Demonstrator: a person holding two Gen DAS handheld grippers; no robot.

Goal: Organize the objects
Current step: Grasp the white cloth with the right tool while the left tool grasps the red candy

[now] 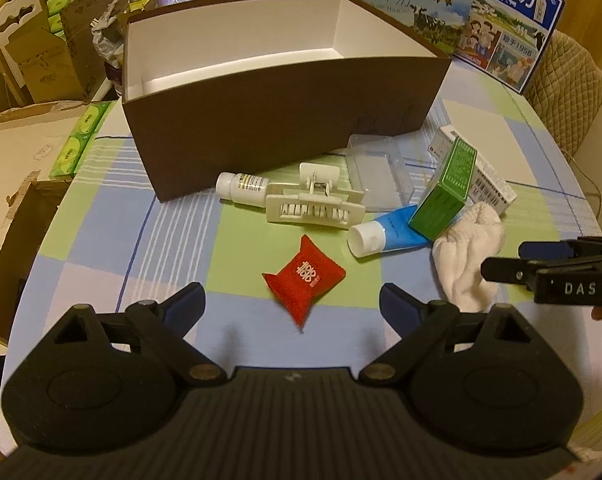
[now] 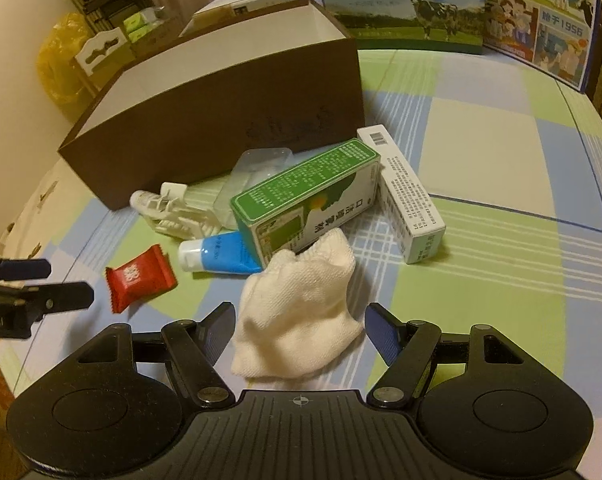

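Left claw (image 1: 292, 300): spread wide and empty, hanging just short of the red sachet (image 1: 305, 278), which lies flat on the table (image 1: 149, 240) in line with the gap.
Right claw (image 2: 300, 326): also wide apart and holding nothing; the white sock (image 2: 297, 312) sits crumpled between its fingers without being pinched.
Brown box (image 1: 269, 120): stands open-topped at the back of the table, its inside white and, as far as I can see, bare; probably where everything goes.
Red sachet: looks light and puffy with crimped ends; likely slippery film, so a pinch across the padded middle seems safer than an edge.
White sock: soft and limp, will sag; bunch the thick folded part.
Blue tube (image 2: 217, 256): lies beside the sock, its tail tucked under the green carton (image 2: 301, 208); squashy body, so the stiff white cap end looks the better hold.
Green carton: tilted, leaning on the tube and the white carton (image 2: 409, 200); light card, dents easily, grip across the narrow faces.
Hair clip (image 1: 315, 204): rigid plastic with teeth, resting against the small white bottle (image 1: 243, 188); grab the solid body.
Clear tray (image 1: 377, 172): thin, flimsy and slick, near the box wall.
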